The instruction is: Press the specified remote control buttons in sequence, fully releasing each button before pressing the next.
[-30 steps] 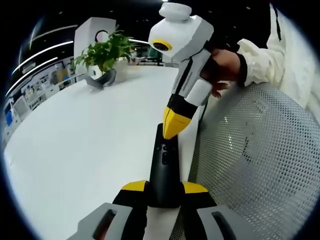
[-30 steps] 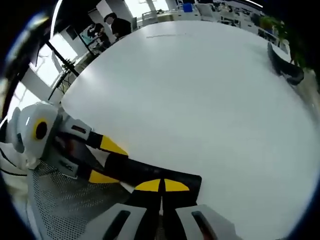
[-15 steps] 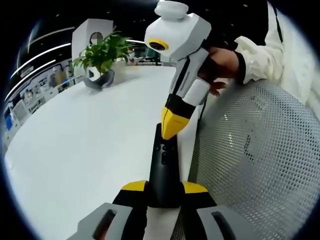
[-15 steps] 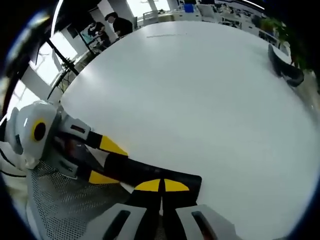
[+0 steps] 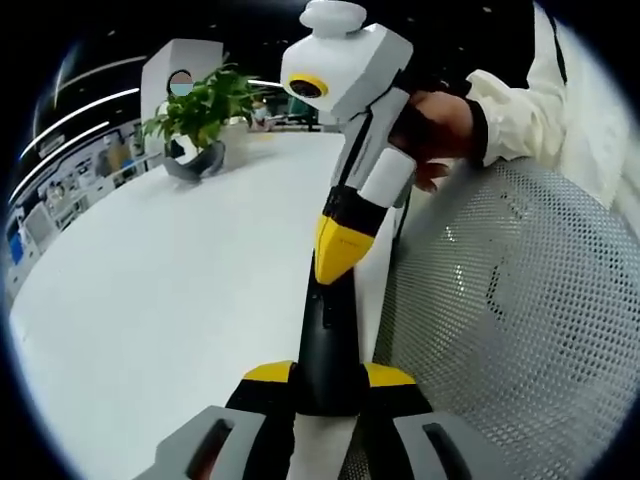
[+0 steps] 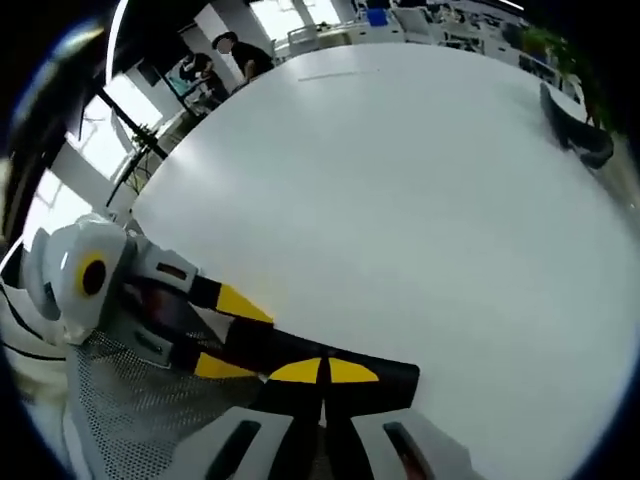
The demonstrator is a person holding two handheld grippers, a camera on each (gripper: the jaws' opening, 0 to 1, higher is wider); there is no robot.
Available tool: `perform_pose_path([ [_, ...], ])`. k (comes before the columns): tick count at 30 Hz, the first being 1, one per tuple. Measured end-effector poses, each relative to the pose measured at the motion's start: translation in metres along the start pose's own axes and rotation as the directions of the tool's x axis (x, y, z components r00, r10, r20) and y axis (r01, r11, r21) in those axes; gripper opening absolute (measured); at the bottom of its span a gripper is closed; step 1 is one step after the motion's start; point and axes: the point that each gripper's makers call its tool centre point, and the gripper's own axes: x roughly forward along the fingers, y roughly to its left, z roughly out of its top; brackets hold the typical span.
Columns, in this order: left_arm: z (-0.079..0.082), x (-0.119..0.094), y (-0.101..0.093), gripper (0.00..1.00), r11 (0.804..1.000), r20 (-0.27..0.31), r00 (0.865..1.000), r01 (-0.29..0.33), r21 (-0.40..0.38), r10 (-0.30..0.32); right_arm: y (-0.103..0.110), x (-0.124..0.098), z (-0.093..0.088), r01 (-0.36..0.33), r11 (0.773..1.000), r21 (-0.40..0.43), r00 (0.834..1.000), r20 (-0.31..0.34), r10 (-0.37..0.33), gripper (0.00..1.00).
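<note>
Two grippers meet over one slim black remote control (image 5: 327, 350), which you hold out above the edge of the round white table (image 5: 160, 300). Your left gripper (image 5: 328, 376) pinches the near end of the remote between its yellow-tipped jaws, so the remote runs straight away from you along the jaws. Your right gripper (image 5: 337, 252) comes down from above with its yellow jaw tips pressed together, and those tips rest on the top face of the remote near its far end, over the button area. A hand (image 5: 440, 125) in a cream sleeve grips the right gripper's white body.

In the right gripper view, the right gripper (image 6: 322, 371) shows its two yellow pads closed flush against each other on the remote (image 6: 330, 362), with the left gripper (image 6: 205, 320) reaching in from the left and clamped on the other end of it.

One dark grey curved planter (image 5: 196, 161) stands on the far side of the table and holds a leafy green plant (image 5: 202, 104). A white perforated mesh chair back (image 5: 510, 320) sits just beside the table edge, under the remote.
</note>
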Motion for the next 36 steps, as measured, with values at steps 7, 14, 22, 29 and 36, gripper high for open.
perform_pose_path([
  [7,0.002,0.002,-0.007,0.24,0.999,0.004,1.0,0.029,0.014,-0.029,0.005,0.005,-0.004,-0.007,0.999,-0.047,1.0,-0.028,0.006,0.0],
  [14,0.002,0.001,-0.008,0.24,0.999,0.006,1.0,0.03,0.019,-0.03,0.006,0.007,-0.007,-0.024,0.999,-0.028,0.998,-0.05,0.023,0.0],
  [22,0.003,0.001,-0.008,0.24,0.999,0.008,0.999,0.031,0.018,-0.031,0.006,0.008,-0.007,-0.021,1.0,-0.023,0.999,-0.039,0.02,0.0],
  [29,0.003,0.001,-0.009,0.24,0.999,0.007,1.0,0.03,0.019,-0.03,0.004,0.016,0.002,0.043,0.989,-0.143,0.999,0.034,-0.038,0.0],
  [36,0.003,0.002,-0.012,0.24,0.998,0.004,0.999,0.042,0.037,-0.042,0.001,0.021,-0.004,0.054,0.989,-0.14,0.997,-0.038,-0.06,0.0],
])
